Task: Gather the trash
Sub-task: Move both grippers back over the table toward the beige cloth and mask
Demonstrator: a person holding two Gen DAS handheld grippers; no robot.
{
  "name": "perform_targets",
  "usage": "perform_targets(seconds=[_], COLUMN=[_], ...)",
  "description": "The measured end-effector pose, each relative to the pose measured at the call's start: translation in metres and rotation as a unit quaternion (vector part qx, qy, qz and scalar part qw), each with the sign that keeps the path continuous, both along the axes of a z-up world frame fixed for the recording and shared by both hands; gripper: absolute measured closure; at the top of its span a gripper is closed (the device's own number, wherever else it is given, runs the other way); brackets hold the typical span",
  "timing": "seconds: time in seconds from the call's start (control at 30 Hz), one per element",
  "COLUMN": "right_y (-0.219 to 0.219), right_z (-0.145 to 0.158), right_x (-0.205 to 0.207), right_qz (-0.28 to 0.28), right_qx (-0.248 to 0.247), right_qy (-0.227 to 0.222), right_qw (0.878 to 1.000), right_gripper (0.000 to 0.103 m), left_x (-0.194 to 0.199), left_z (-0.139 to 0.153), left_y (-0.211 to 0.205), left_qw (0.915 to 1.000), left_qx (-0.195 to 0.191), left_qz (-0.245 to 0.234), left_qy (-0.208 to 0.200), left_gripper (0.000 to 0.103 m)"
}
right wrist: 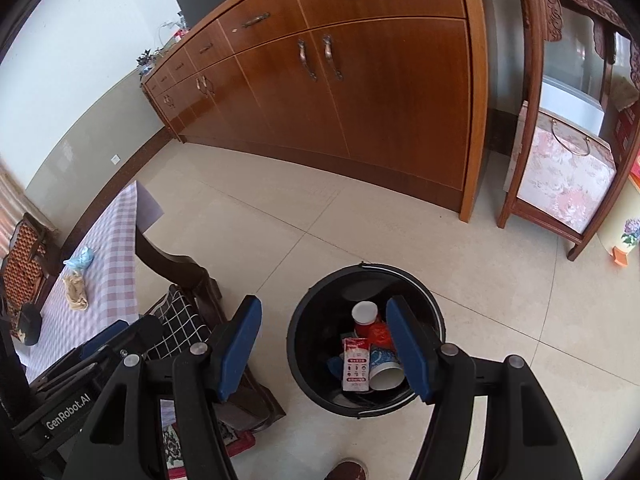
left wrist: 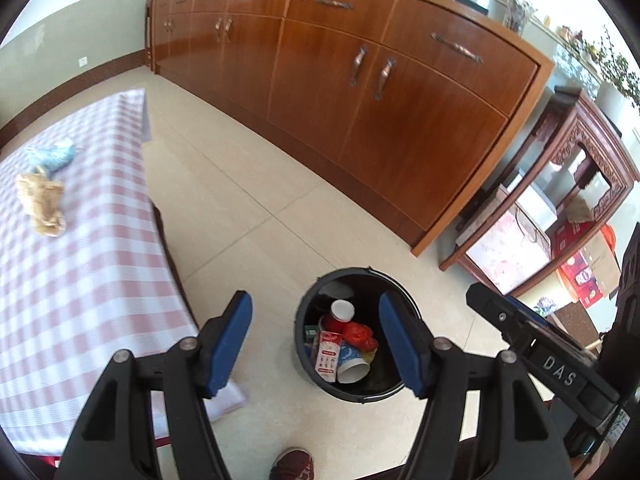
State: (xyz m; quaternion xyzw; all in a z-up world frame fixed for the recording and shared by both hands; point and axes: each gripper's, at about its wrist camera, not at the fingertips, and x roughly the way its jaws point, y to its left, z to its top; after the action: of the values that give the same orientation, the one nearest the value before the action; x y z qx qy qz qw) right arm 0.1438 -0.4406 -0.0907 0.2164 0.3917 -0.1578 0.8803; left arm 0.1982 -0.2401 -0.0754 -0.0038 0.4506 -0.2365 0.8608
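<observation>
A black trash bin [left wrist: 308,352] [right wrist: 298,344] stands on the tiled floor, holding paper cups, a red plastic bag and a red-and-white carton [right wrist: 355,364]. My left gripper [left wrist: 316,342] is open and empty, above and just left of the bin. My right gripper [right wrist: 324,346] is open and empty, above the bin's left side. On the pink checked table [left wrist: 80,280] lie a crumpled tan paper [left wrist: 42,204] [right wrist: 76,292] and a crumpled light blue wad [left wrist: 54,156] [right wrist: 80,258].
A long wooden cabinet [left wrist: 360,100] runs along the far wall. A carved wooden stand [right wrist: 560,140] with a floral box is at the right. A dark chair [right wrist: 188,280] stands by the table. A shoe [left wrist: 292,464] is at the bottom edge.
</observation>
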Motion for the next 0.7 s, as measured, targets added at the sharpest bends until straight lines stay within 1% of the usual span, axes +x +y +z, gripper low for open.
perform_targets(seconds=[0.1,0.2,0.4,0.6,0.7], right_y=[0.022,0.045,0.098,0.148,0.168], right_z=[0.012,0.023,0.045,0.05,0.049], right_x=[0.009,0.017,0.034,0.053,0.063], right_qz=[0.024,0.048,0.102,0.155,0.176], right_qx=[-0.003,-0.005,-0.015,-0.024,-0.021], right_qy=[-0.012,-0.031,-0.06,-0.069,-0.071], right_qw=[1.0,0.998,0.993,0.985,0.982], right_gripper=[0.036,0.036,0.036,0.036,0.036], left_x=[0.002,0.004,0.007,0.02,0.029], left_z=[0.01,0.017,0.026,0.023,0.02], left_y=[0.022,0.047,0.097,0.144,0.163], left_qw=[0.9996,0.9985,0.9938,0.987,0.9832], left_qx=[0.002,0.003,0.009,0.018,0.021], left_qz=[0.024,0.049,0.101,0.153,0.175], left_qy=[-0.017,-0.026,-0.044,-0.046,-0.045], left_gripper=[0.035,0.035,0.035,0.035,0.035])
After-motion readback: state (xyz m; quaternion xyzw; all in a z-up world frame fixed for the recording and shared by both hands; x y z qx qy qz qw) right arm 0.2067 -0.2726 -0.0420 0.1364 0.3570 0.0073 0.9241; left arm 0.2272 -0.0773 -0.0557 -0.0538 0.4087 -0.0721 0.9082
